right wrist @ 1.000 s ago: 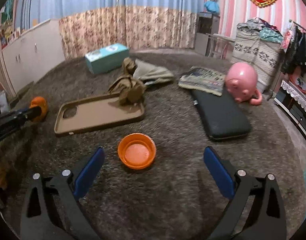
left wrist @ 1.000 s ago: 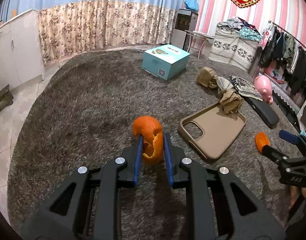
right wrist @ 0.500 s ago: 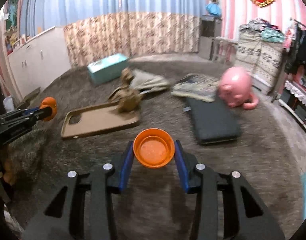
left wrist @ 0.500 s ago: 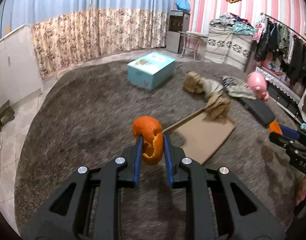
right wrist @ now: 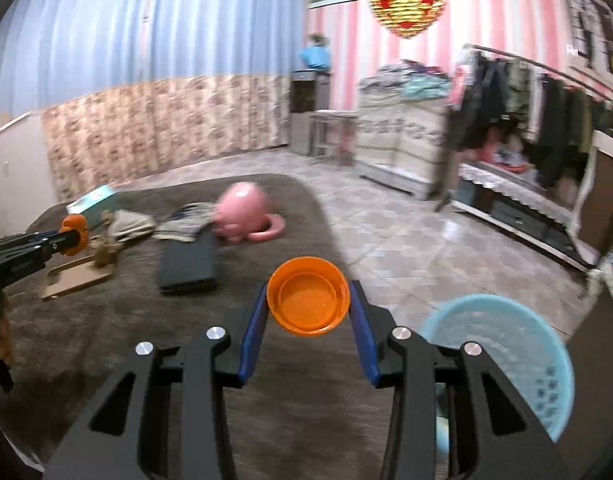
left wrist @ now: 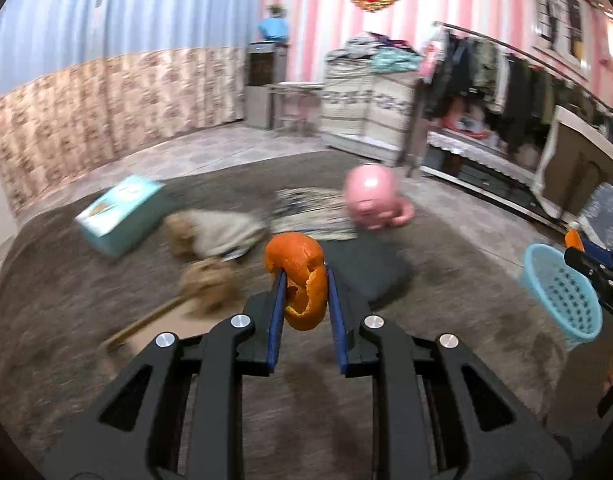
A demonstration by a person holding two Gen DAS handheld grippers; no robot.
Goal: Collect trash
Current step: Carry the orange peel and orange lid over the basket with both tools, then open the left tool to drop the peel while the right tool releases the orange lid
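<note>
between the left tool's point(left wrist: 302, 280) pads, a curled, torn orange peel point(left wrist: 300, 280)

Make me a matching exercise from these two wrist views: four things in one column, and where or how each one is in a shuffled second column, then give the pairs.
Things
1. orange peel
2. orange cup
3. blue basket
4. pink piggy bank

Place or state
A. stands on the floor at the carpet's edge, nothing held over it yet
B. clamped in the left gripper
C. sits on the grey carpet by a dark flat pad
D. clamped in the right gripper, open side toward the camera

Pairs: 1-B, 2-D, 3-A, 4-C
</note>
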